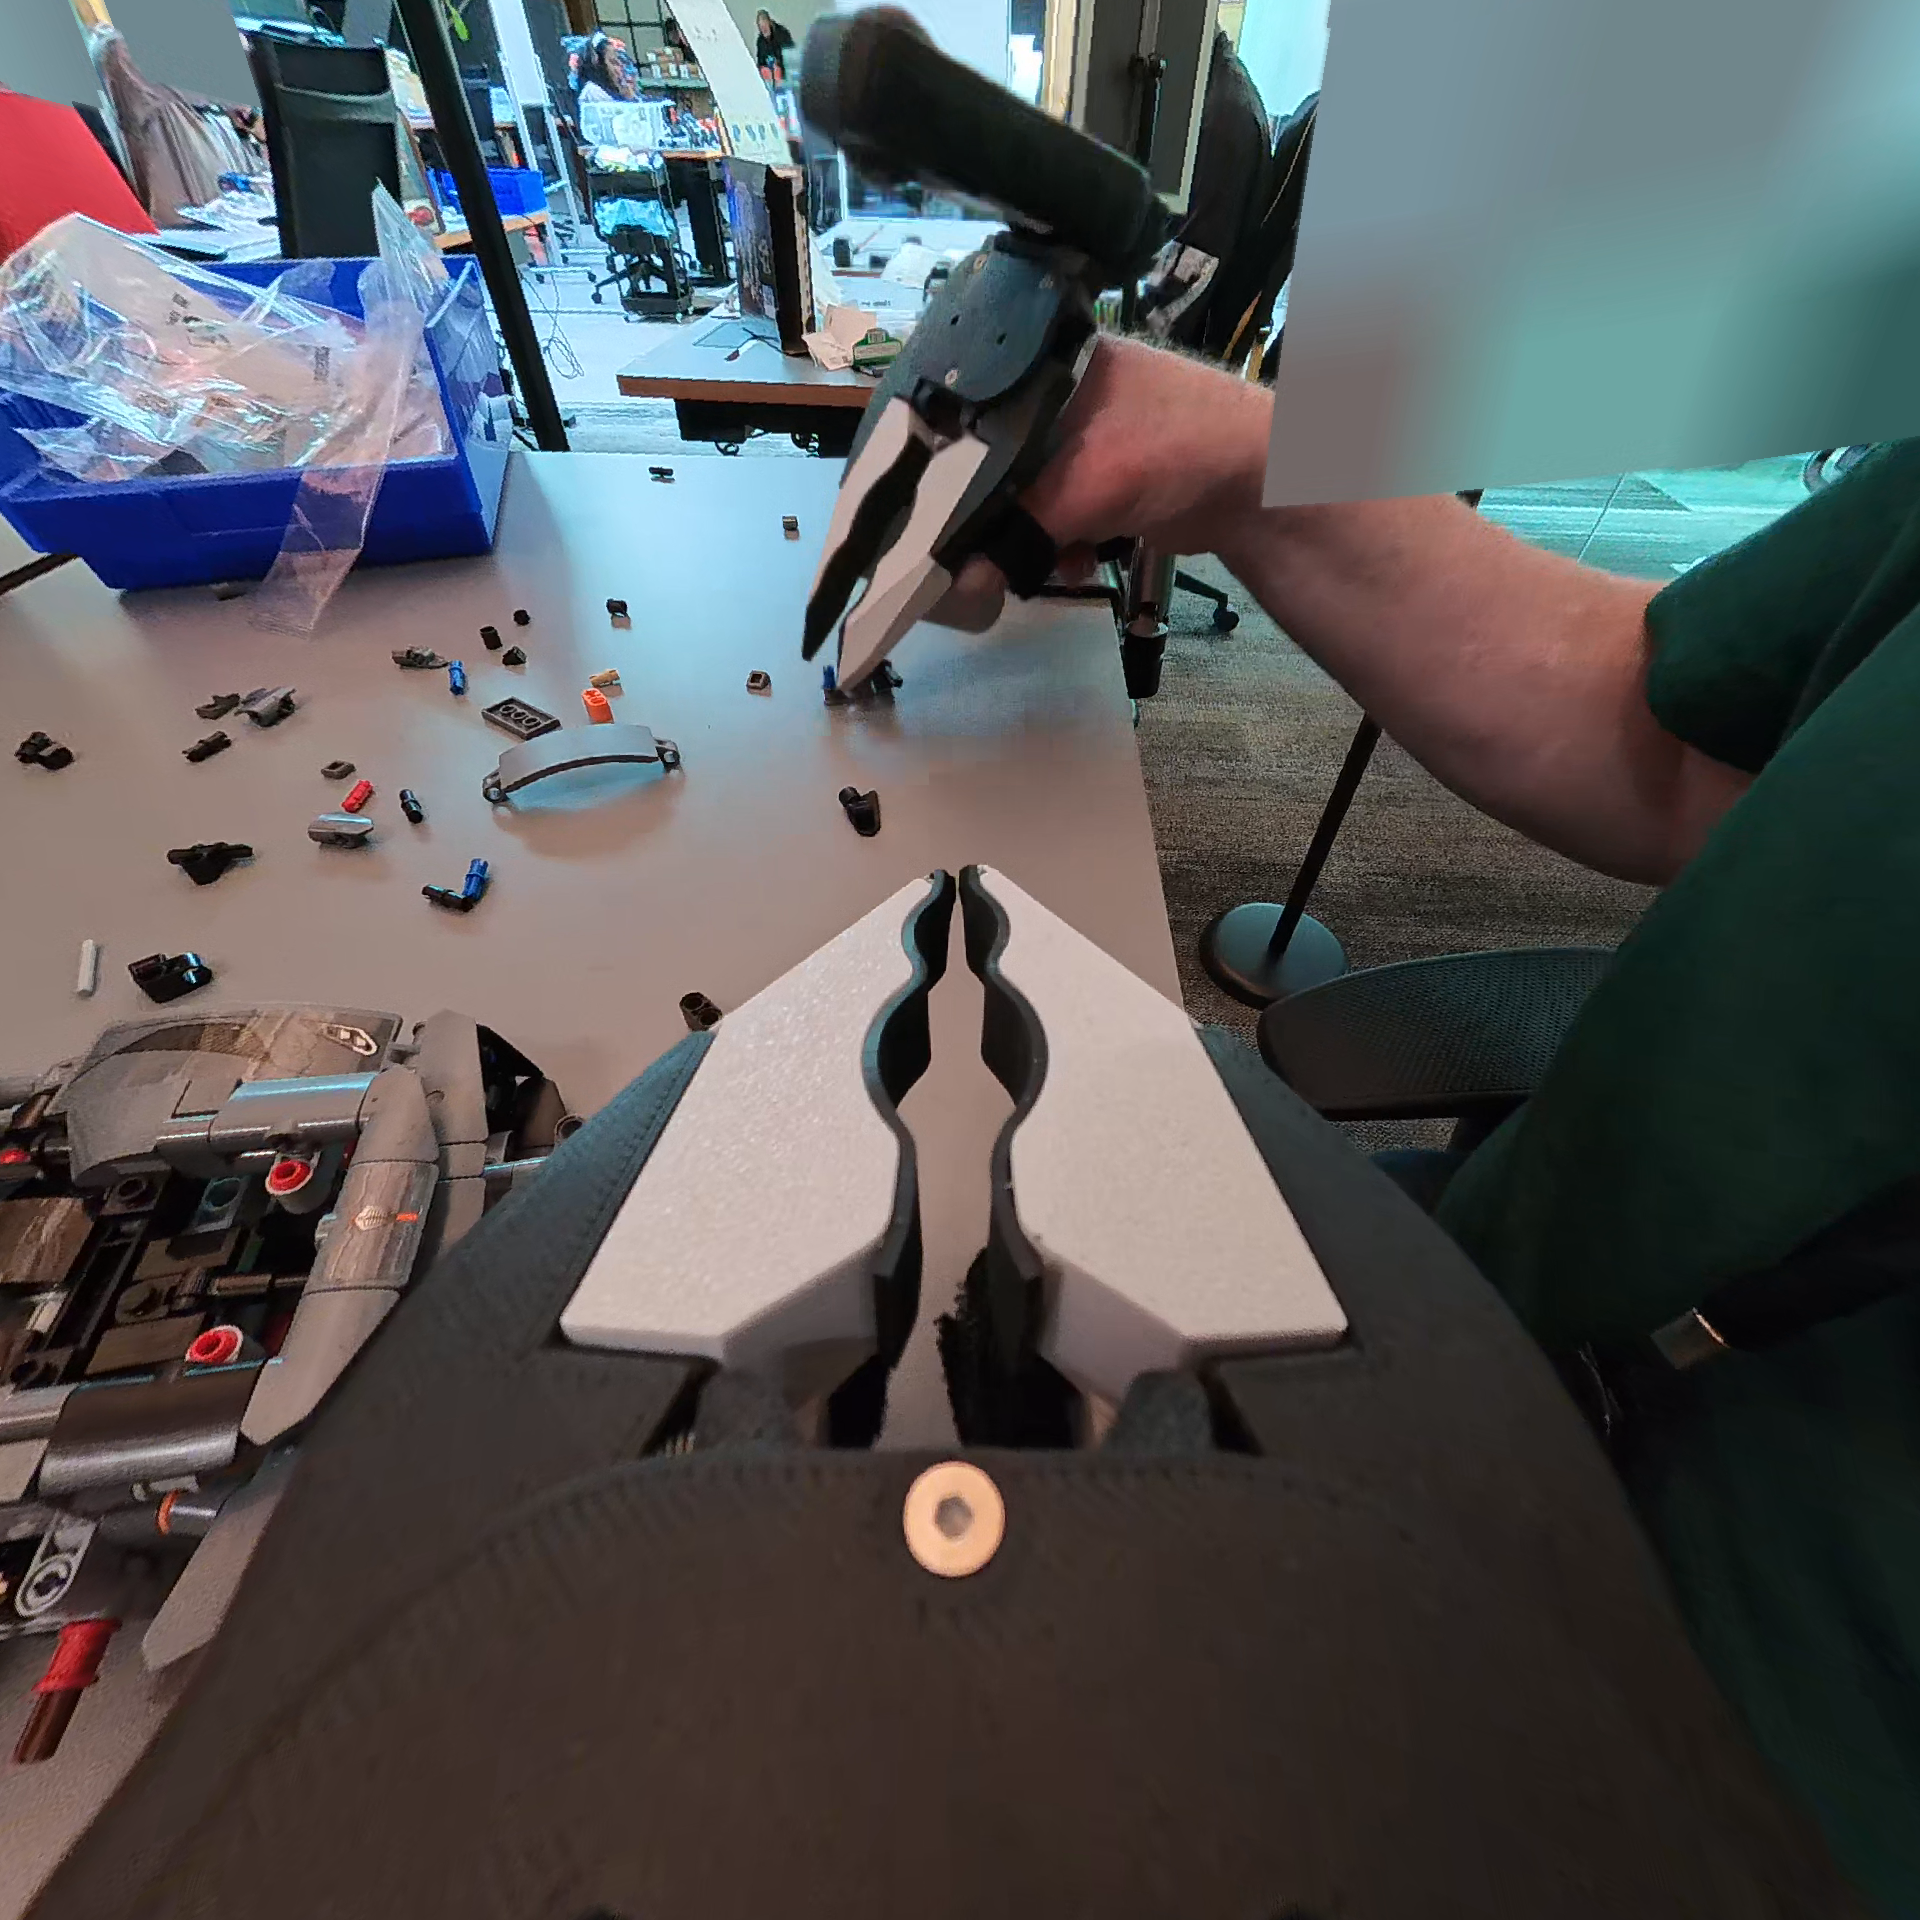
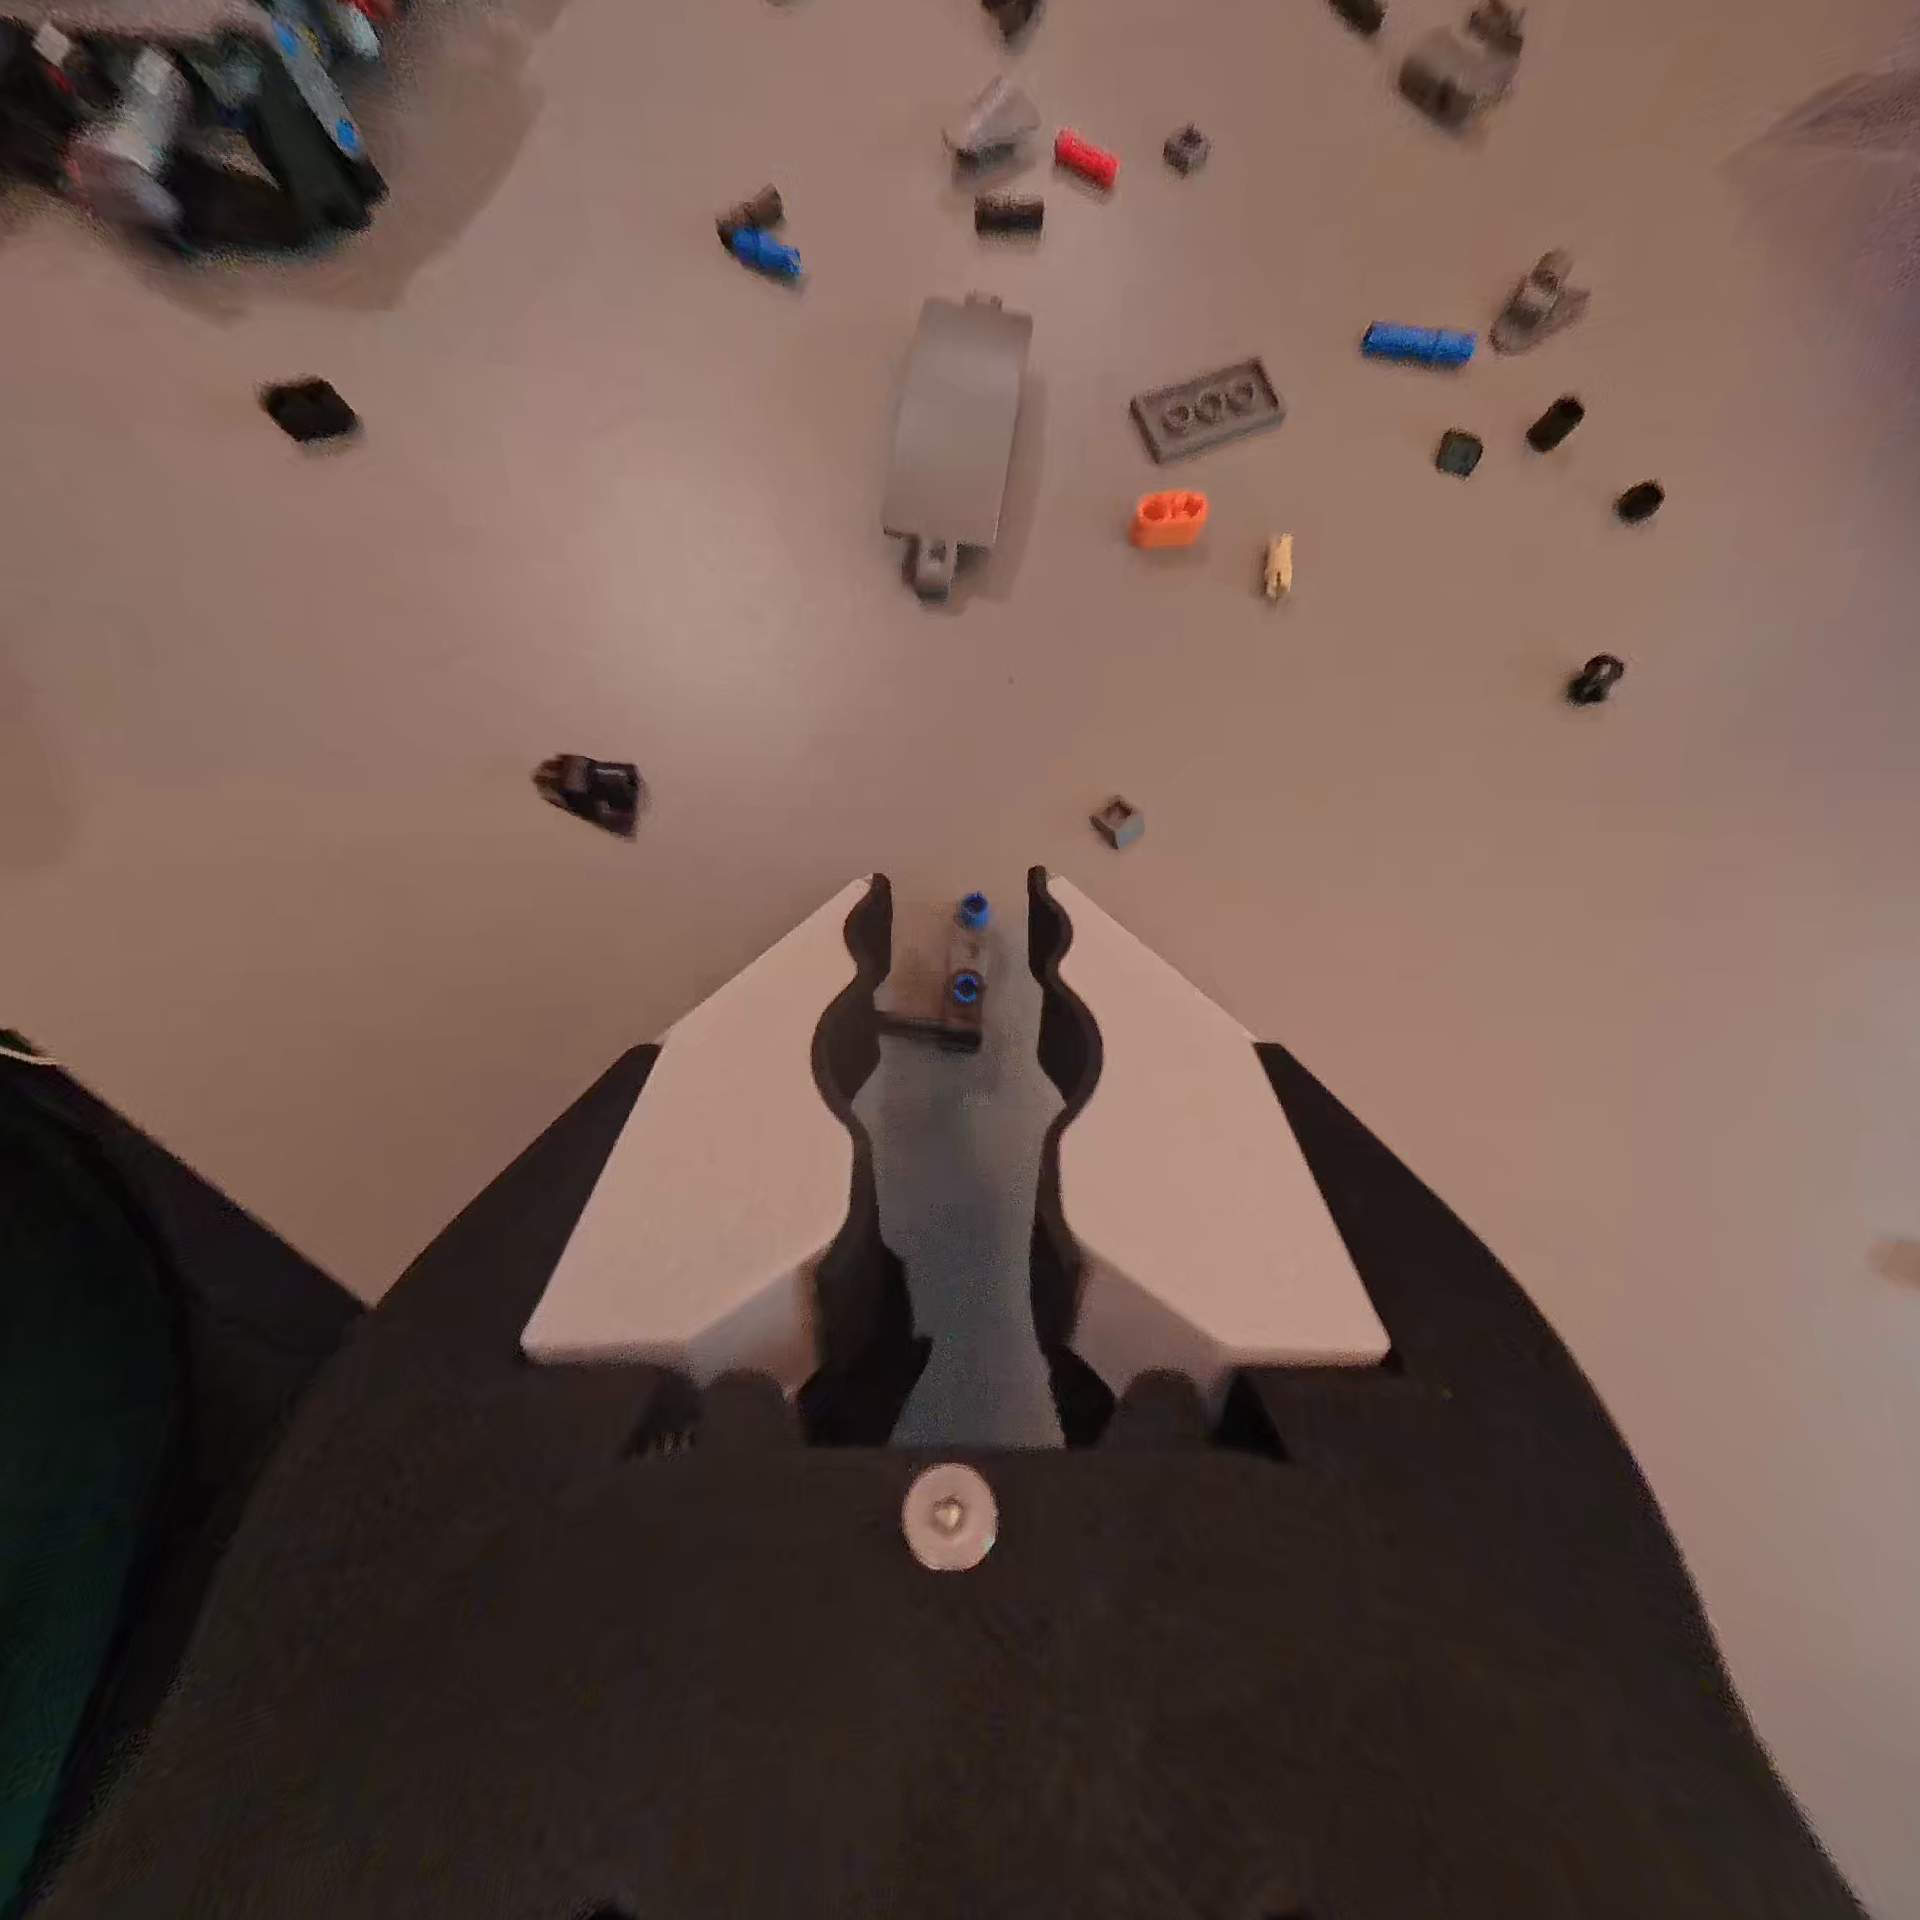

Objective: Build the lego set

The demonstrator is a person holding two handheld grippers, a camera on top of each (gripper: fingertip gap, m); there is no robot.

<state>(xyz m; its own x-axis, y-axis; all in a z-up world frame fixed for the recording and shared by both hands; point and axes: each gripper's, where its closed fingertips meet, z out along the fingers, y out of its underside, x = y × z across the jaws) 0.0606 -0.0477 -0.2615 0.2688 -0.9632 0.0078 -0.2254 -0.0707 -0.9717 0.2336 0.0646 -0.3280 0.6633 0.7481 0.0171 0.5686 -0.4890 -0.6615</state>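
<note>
Left wrist view, grey table [image 1: 987, 748], office room

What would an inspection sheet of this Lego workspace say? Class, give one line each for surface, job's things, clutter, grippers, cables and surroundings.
Surface: grey table, loose pieces scattered over it.
Job's things: part-built grey and black model at the near left; curved grey panel, orange connector, grey plate.
Clutter: blue bin holding clear plastic bags.
Grippers: left gripper shut, holding nothing; right gripper open, straddling a small grey piece with blue pins on the table.
Cables: a dark cable beside the bin.
Surroundings: carpeted floor, a black stand, other desks behind.
</note>
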